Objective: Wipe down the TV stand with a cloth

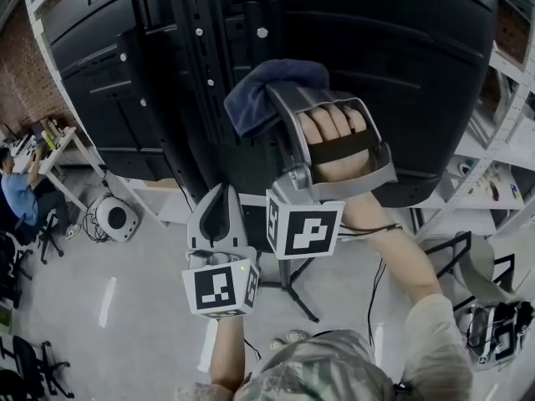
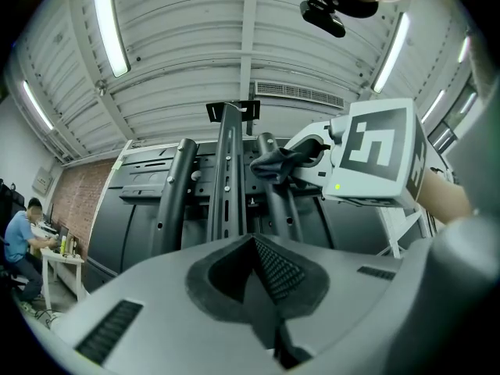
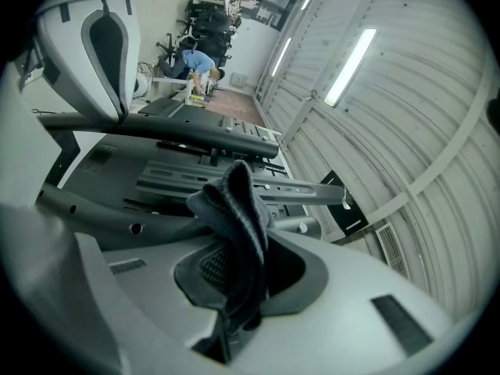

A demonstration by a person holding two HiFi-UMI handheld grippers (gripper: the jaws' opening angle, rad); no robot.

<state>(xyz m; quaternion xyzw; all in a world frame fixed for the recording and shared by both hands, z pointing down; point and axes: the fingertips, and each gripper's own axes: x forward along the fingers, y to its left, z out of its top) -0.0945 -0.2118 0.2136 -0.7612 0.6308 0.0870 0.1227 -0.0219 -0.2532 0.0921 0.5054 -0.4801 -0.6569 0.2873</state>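
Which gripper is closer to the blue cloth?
Right: the right gripper clamps the blue cloth between its jaws. The left gripper sits apart from it, shut and empty.

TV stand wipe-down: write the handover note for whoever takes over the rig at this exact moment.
Right gripper: shut on the dark blue cloth, raised to the upright black rails of the TV stand behind the screen. The cloth looks pressed on one rail.
Left gripper: shut, nothing between its jaws, held lower and apart from the stand.
Done: the cloth is gripped and up at the rails. The pictures do not show how much has been wiped.
Left: probably work the cloth along the other rails, then down the column to the legs on the floor.
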